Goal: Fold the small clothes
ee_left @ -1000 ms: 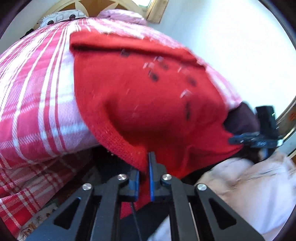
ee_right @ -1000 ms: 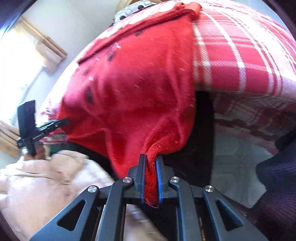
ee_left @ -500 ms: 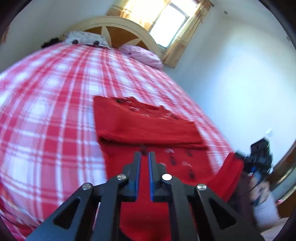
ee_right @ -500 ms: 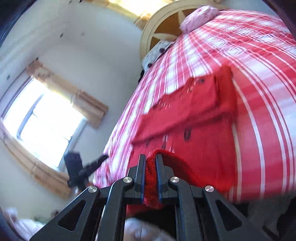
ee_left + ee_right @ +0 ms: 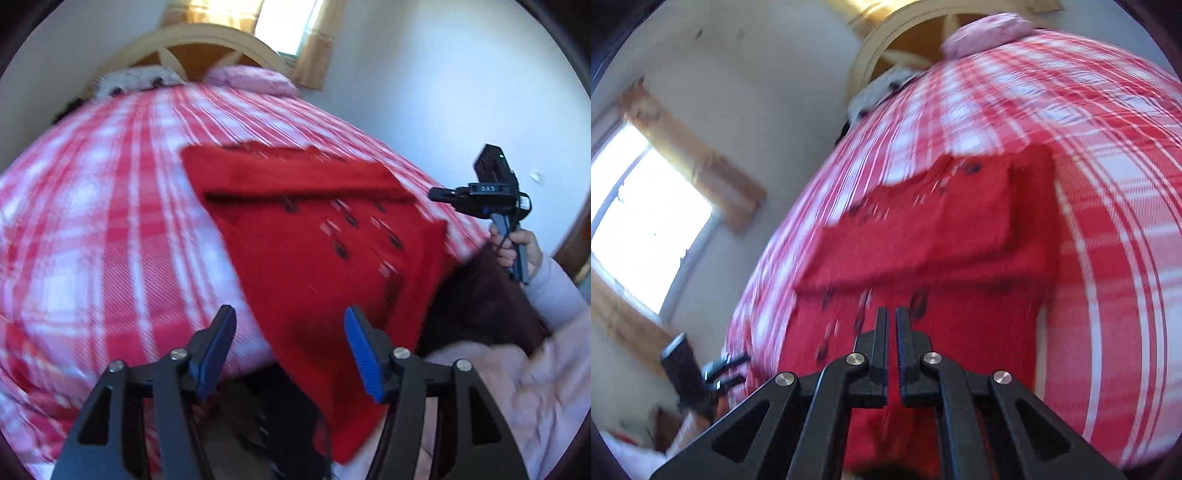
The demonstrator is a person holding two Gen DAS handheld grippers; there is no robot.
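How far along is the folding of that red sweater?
Part done: the sweater lies on the plaid bed, its far part folded over in a band. Nothing is held: the left gripper, its jaws just opened, is empty, and the right gripper is shut on nothing. The near end overhangs the bed, unfolded.

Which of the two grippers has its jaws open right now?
The left gripper: its blue-padded jaws have just been opening and stand wide apart, gripping nothing, above the red sweater. The right gripper is shut, fingers nearly touching.
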